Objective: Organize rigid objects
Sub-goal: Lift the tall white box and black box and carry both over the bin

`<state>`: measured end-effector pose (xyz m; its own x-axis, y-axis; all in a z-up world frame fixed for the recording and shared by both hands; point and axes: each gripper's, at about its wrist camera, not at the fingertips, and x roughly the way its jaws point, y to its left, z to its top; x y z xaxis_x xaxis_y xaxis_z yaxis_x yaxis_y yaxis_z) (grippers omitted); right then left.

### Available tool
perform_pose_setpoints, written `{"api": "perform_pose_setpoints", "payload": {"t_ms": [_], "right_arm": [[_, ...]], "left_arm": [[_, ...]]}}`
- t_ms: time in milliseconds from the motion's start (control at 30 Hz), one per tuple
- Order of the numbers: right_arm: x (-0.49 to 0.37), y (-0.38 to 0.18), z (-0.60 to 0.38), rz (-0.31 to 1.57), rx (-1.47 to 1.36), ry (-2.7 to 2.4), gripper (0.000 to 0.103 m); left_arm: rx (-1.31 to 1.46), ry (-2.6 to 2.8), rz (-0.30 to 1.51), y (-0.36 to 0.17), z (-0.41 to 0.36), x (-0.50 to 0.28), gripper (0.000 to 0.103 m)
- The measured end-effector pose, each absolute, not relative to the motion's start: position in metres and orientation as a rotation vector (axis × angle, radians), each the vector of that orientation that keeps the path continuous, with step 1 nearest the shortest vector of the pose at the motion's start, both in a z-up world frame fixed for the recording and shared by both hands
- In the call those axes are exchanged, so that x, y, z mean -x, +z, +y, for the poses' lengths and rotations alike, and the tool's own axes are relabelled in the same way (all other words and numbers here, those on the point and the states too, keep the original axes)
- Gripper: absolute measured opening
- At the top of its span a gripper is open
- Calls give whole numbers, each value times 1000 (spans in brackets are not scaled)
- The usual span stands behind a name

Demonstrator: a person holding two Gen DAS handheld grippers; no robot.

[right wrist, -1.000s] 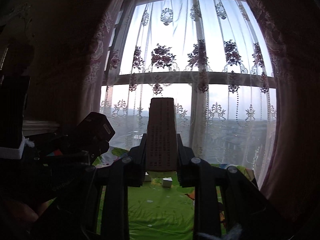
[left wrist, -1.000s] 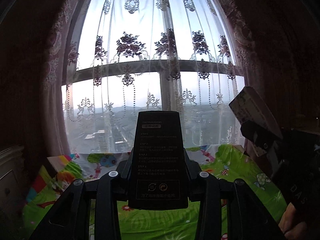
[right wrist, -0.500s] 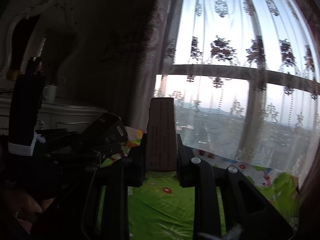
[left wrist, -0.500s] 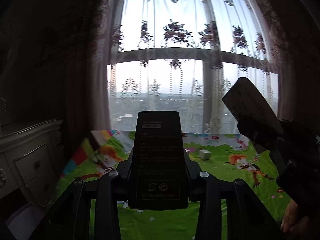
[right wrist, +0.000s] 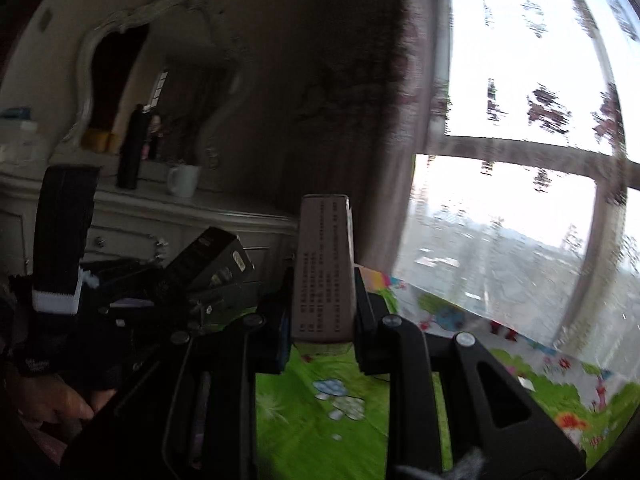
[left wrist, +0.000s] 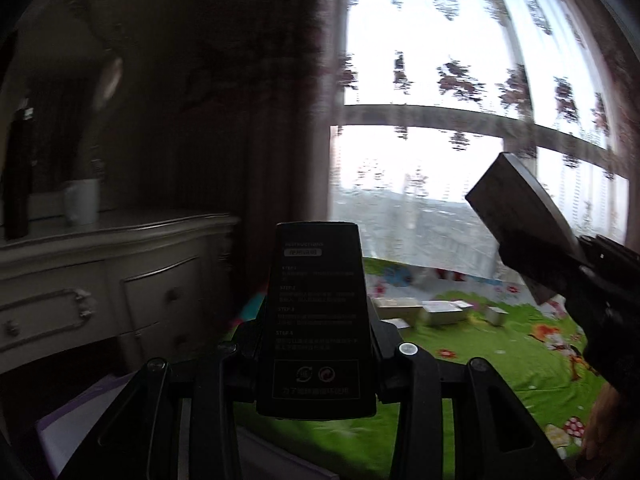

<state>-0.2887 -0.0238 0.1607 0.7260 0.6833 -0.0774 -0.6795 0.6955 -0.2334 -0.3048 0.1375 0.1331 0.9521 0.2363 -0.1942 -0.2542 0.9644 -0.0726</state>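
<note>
Left gripper [left wrist: 316,312] pinches a black box [left wrist: 316,320]; right gripper [right wrist: 322,280] clamps a tan box [right wrist: 323,268] (both upright) above a green play mat [left wrist: 460,364] near a white dresser [left wrist: 100,276]

dresser [left wrist: 120,264]: pale, carved, left of the window
mug [right wrist: 183,180]: white, on the dresser top
bottle [right wrist: 131,148]: dark, upright beside the mug
mirror [right wrist: 120,80]: ornate frame
curtain [left wrist: 460,80]: sheer, floral
mat [left wrist: 480,360]: green cartoon print

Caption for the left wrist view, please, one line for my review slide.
Left gripper shut on a black box, facing a white dresser and a green play mat.
</note>
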Motion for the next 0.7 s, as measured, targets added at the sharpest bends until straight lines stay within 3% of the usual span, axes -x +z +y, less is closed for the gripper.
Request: {"api": "perform_pose_setpoints", "payload": {"t_ms": [700], "right_arm": [[307, 108, 106, 307, 466, 1177, 28]], "left_arm": [[337, 499, 488, 55, 237, 340, 40]]}}
